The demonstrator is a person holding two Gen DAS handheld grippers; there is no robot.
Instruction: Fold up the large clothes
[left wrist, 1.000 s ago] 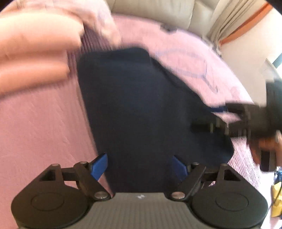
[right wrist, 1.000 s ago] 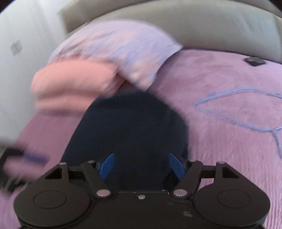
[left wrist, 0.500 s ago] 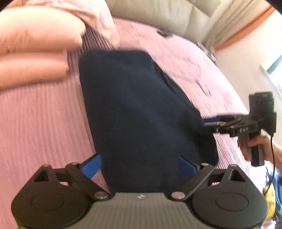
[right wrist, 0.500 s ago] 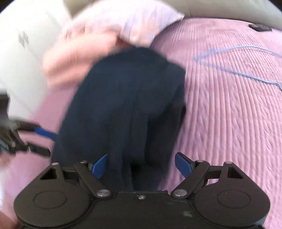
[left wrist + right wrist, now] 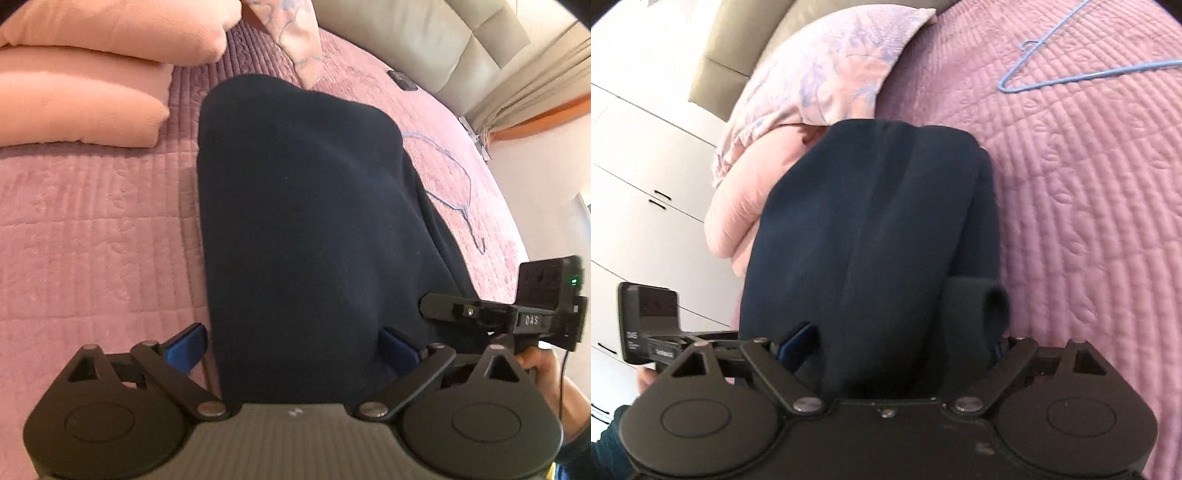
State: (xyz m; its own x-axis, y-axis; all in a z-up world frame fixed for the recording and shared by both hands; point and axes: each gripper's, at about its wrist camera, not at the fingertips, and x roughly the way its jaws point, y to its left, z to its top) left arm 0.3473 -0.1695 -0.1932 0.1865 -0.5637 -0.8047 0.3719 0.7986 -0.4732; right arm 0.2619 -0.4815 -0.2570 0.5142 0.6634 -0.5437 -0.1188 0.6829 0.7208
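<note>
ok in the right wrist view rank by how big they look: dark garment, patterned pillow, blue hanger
1. dark garment, largest, though it lies nearest the camera
2. patterned pillow
3. blue hanger, smallest, partly cut off by the picture's edge

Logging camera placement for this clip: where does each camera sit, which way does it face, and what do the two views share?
Left wrist: on the left gripper, looking down along its opening jaws over the dark garment toward folded pink blankets; the right gripper and its hand show at right.
Right wrist: on the right gripper, jaws opening, the garment between them, facing the patterned pillow; the left gripper's body shows at left.
Shared: garment, purple bedspread, blue hanger.
</note>
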